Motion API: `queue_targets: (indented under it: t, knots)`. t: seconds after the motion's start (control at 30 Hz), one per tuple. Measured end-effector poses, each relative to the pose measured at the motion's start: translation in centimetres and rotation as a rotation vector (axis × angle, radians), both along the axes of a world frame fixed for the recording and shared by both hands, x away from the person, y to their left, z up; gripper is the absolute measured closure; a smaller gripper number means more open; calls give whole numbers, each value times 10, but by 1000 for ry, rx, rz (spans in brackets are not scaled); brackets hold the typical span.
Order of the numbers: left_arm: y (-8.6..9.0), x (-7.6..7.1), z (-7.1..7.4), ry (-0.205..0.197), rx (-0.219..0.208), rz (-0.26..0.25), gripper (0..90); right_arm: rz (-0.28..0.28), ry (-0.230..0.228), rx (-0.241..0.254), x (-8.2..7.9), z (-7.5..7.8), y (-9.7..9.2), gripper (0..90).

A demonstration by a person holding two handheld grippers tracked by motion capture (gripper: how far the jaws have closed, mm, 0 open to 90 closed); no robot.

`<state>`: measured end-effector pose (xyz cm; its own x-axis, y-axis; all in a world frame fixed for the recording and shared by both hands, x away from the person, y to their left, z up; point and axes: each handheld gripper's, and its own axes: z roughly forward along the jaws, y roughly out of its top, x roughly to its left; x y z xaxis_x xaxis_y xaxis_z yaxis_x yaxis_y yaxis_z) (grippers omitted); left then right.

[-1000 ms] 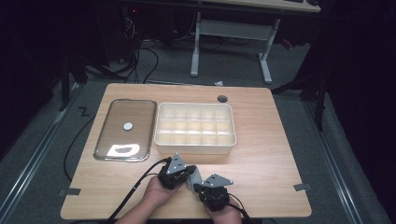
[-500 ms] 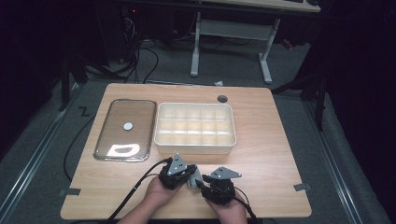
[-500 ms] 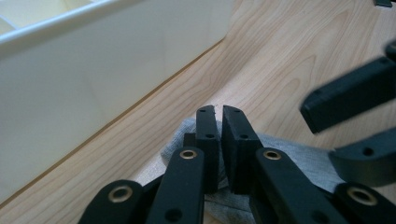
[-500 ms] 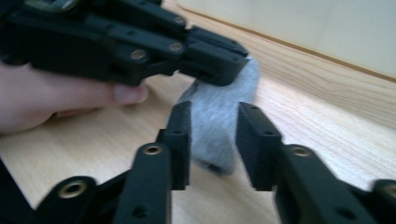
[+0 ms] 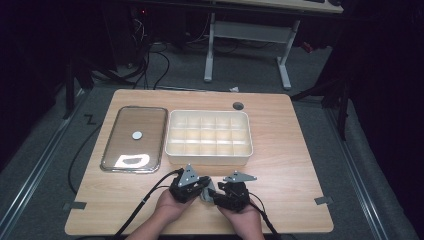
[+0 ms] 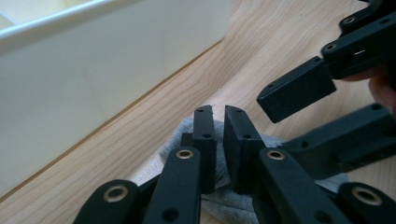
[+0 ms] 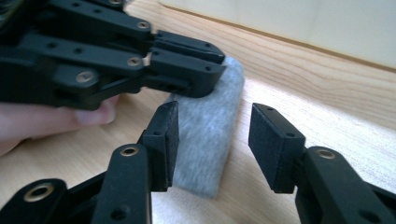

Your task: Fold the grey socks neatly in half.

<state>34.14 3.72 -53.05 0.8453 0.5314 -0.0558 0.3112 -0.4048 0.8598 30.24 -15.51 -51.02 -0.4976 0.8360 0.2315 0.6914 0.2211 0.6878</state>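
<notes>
Grey felt pad: flat on tabletop, long axis running away between gaping right hand-held gripper; far end pinched by left hand-held gripper.

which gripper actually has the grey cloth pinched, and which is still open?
The left gripper has it: its jaws are nearly closed on the grey cloth. The right gripper is open, its jaws apart on either side of the cloth.
</notes>
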Motion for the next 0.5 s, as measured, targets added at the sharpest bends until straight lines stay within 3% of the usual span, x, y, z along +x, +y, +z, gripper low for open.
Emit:
queue_targets:
  t: [0.07, 0.3, 0.43, 0.5]
  knots:
    - [0, 0, 0, 2, -4, 3, 827, -8, 20, 24, 3, -2, -1, 508]
    - [3, 1, 0, 21, -26, 5, 808, -1, 85, 38, 7, -5, 1, 484]
    - [7, 2, 0, 35, -51, 17, 777, 13, 83, 30, 7, -10, 5, 503]
    - [11, 2, 0, 35, -89, 64, 758, 17, 76, 34, 6, -12, 7, 530]
